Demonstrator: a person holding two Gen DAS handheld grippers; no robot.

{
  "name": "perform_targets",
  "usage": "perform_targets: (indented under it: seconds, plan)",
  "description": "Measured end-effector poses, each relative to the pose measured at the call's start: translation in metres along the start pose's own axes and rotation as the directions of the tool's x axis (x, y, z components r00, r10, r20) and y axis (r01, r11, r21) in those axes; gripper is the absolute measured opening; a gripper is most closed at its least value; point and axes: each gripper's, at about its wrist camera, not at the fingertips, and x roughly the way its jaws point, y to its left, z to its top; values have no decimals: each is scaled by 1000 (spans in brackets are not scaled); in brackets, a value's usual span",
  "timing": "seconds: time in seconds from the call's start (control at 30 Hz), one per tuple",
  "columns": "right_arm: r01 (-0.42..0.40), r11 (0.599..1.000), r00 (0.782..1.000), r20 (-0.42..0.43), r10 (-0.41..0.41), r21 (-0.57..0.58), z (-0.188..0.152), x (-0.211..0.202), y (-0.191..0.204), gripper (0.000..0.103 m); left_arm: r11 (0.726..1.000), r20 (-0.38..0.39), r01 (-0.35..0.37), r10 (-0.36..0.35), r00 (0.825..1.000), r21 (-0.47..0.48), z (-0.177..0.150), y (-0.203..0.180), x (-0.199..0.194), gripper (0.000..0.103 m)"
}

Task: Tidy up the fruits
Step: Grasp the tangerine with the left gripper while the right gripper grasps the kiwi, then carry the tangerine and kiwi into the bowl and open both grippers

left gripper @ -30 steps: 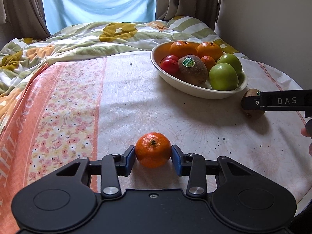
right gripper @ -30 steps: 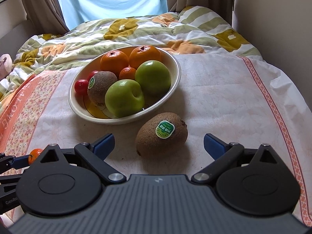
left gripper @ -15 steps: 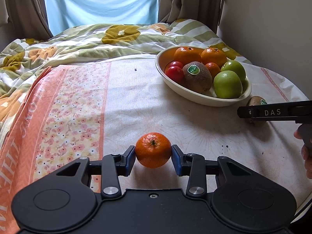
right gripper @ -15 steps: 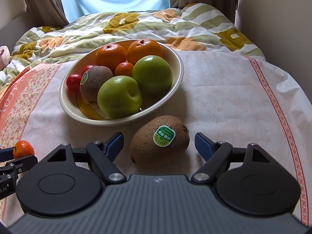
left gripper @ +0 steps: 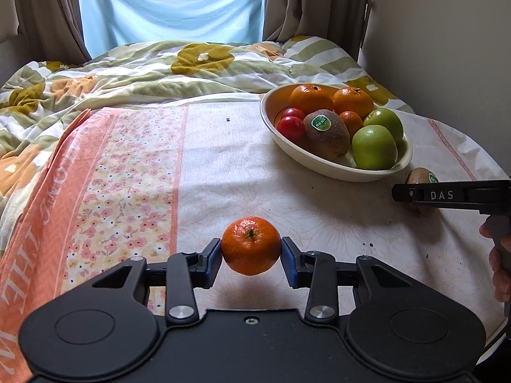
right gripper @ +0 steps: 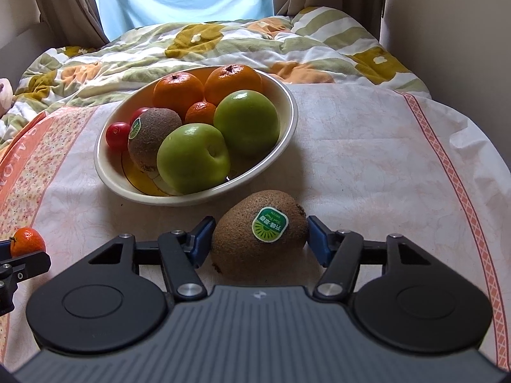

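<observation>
My left gripper [left gripper: 251, 257] is shut on a small mandarin [left gripper: 251, 245] and holds it above the tablecloth; it also shows in the right wrist view [right gripper: 27, 242]. My right gripper [right gripper: 258, 238] is closed around a brown kiwi [right gripper: 260, 234] with a green sticker, its blue pads touching both sides; the kiwi rests on the cloth just in front of the bowl. The cream bowl [right gripper: 274, 156] holds two oranges, a small mandarin, two green apples, a kiwi and two red tomatoes. It sits at the far right in the left wrist view [left gripper: 268, 118].
The round table has a white and orange flowered cloth [left gripper: 127, 172]. A rumpled floral duvet [left gripper: 159, 70] lies behind it, with curtains and a window beyond. A wall [right gripper: 463, 32] stands close on the right. The person's fingers [left gripper: 499, 255] show at the right edge.
My left gripper has lifted the mandarin off the cloth. My right gripper has moved forward and closed its jaws onto the kiwi in front of the bowl.
</observation>
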Motion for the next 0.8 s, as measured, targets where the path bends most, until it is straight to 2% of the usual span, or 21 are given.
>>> perform_targets:
  seconds: [0.27, 0.47, 0.8]
  plan:
    - [-8, 999, 1000, 3, 7, 33, 2, -26, -6, 76, 1000, 15, 3, -3, 1000, -4, 8, -3, -20, 44]
    - [-21, 1000, 999, 31, 20, 17, 13, -57, -7, 76, 1000, 51, 7, -7, 999, -10, 22, -10, -42, 44]
    - [-64, 998, 994, 91, 64, -14, 50, -94, -13, 76, 1000, 101, 24, -24, 995, -1, 64, -23, -57, 44]
